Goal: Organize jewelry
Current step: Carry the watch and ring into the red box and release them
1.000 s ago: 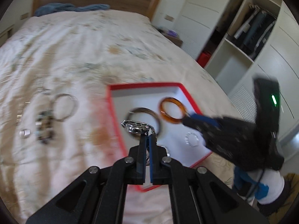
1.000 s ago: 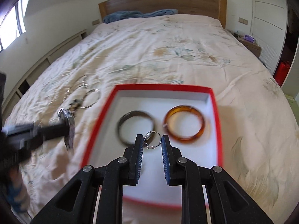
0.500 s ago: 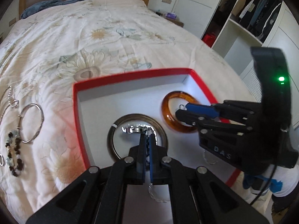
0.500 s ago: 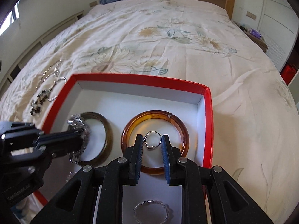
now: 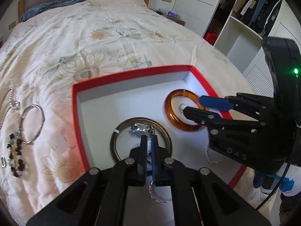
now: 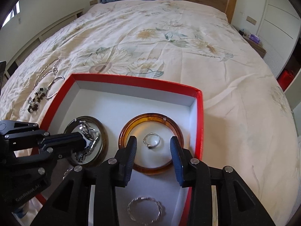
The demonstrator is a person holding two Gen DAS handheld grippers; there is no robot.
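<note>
A red box with a white inside (image 5: pixel 129 74) (image 6: pixel 131 81) lies on the bed. In it are a dark bangle (image 5: pixel 120 131) (image 6: pixel 104 131) and an amber bangle (image 5: pixel 180 94) (image 6: pixel 150 117). My left gripper (image 5: pixel 148 138) (image 6: pixel 84 140) is shut on a silver chain watch (image 5: pixel 140 129) (image 6: pixel 88 131), held low inside the dark bangle. My right gripper (image 6: pixel 153 140) (image 5: pixel 195 104) is open over the amber bangle. A small silver ring (image 6: pixel 152 140) (image 5: pixel 182 107) lies free inside that bangle, between the fingers.
A twisted silver bracelet (image 6: pixel 145 210) lies in the box near me. On the quilt left of the box lie a thin silver bangle (image 5: pixel 33 123) (image 6: pixel 54 89), a beaded bracelet (image 5: pixel 15 156) (image 6: pixel 35 98), a chain (image 6: pixel 50 67) and a small ring (image 5: pixel 2 161). Wardrobe shelves (image 5: pixel 244 28) stand to the right.
My right gripper has opened and let the small ring drop inside the amber bangle. My left gripper has lowered the watch into the dark bangle, still shut on it.
</note>
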